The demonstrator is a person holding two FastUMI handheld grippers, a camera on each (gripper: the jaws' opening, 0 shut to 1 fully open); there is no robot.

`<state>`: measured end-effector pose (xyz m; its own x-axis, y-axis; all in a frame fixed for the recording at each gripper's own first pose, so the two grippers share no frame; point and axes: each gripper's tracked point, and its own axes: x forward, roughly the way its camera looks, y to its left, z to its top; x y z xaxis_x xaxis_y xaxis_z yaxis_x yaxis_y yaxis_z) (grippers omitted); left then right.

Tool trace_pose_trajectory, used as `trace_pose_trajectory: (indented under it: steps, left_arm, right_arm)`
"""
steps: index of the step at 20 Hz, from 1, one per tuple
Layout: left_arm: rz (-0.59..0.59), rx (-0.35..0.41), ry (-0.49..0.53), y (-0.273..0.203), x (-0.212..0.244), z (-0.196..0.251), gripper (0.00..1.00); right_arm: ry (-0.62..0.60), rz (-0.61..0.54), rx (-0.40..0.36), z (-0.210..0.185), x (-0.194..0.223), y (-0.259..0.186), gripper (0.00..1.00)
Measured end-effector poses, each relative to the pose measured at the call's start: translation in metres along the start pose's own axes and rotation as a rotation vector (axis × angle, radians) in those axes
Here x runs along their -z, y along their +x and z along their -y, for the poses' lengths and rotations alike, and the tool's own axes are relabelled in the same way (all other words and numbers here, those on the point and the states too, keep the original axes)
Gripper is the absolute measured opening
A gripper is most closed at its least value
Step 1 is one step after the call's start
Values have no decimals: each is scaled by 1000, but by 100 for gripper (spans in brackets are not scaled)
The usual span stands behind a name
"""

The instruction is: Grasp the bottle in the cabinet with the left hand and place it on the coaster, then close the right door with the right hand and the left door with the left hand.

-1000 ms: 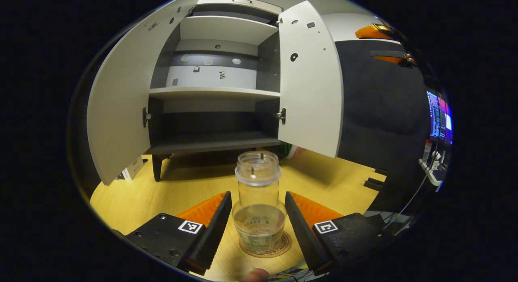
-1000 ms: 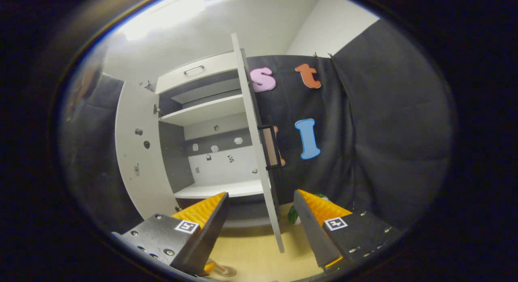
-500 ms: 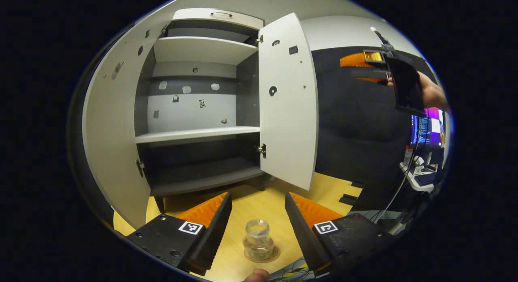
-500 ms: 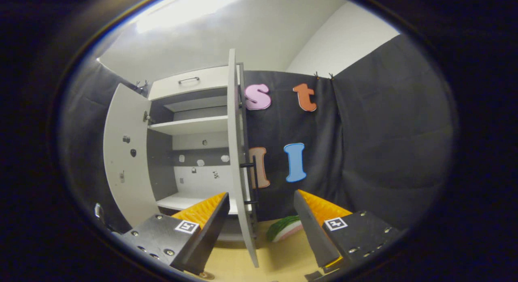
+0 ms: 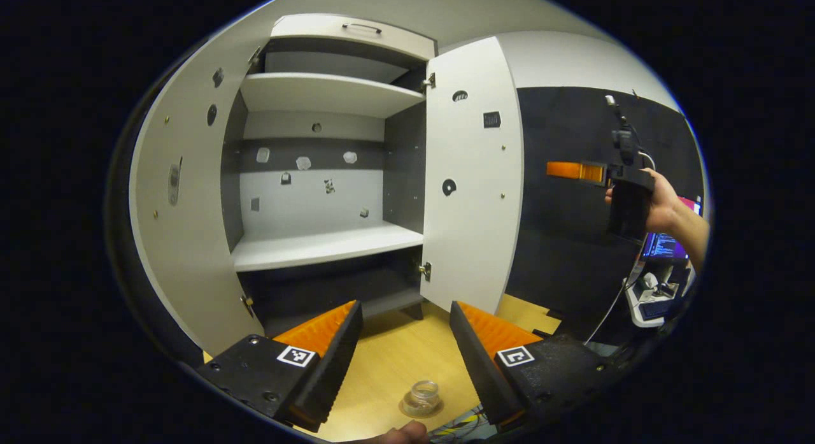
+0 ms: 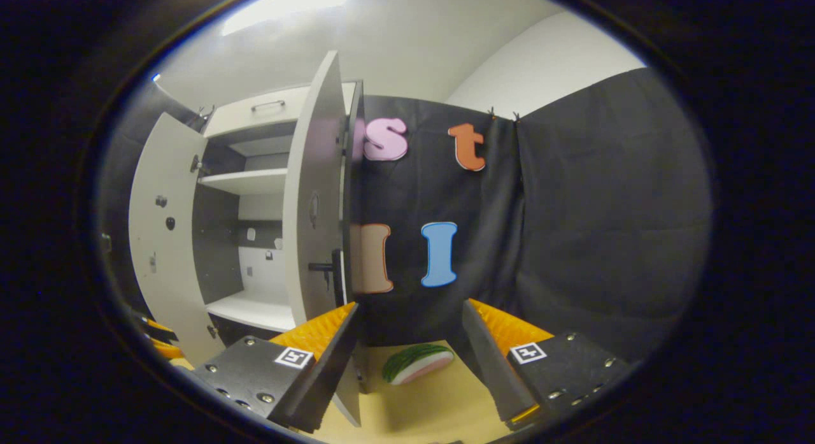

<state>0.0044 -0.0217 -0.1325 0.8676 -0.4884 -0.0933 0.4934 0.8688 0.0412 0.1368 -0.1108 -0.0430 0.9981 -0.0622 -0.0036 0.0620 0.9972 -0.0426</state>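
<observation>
The clear glass bottle (image 5: 423, 392) stands upright on the round coaster (image 5: 437, 408) on the wooden table, low in the left gripper view. My left gripper (image 5: 402, 342) hangs open well above and behind it, holding nothing. The grey cabinet stands wide open, with its left door (image 5: 178, 214) and right door (image 5: 474, 176) both swung out. In the right gripper view, my right gripper (image 6: 411, 355) is open and empty, just right of the right door (image 6: 312, 208), whose outer face and black handle (image 6: 325, 267) show. A hand (image 5: 662, 205) holds that right gripper (image 5: 560, 171) to the right of the door.
The cabinet shelves (image 5: 325, 246) are bare. A watermelon-slice toy (image 6: 417, 362) lies on the table by the cloth wall, behind the right door. A monitor and cables (image 5: 659, 265) sit at the far right of the left gripper view.
My left gripper rose and pulled back from the bottle, which stays on the coaster. My right gripper swung around to the outer side of the right door.
</observation>
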Motion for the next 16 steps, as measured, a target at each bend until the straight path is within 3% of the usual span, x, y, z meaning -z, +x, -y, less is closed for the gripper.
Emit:
trace_pose_trajectory:
  steps: [1,2,5,7,11,16]
  left_arm:
    - [36,-34,26,-4,-15,-14,89]
    - [63,-69,52,-9,-23,-26,89]
    - [126,-210,110,-30,-41,-63,90]
    - [148,-289,121,-45,-46,-80,100]
    - [158,-301,116,-63,-47,-84,98]
    - [113,-310,12,-77,-32,-94,100]
  right_arm:
    - [9,-25,6,-1,6,10,92]
    - [21,-40,-5,-8,10,20,97]
    - [-8,-59,-56,-35,17,39,93]
    - [-98,-110,-8,-33,30,45,93]
    - [-218,-106,0,-38,24,47,87]
    - [-190,-116,16,-39,26,46,87]
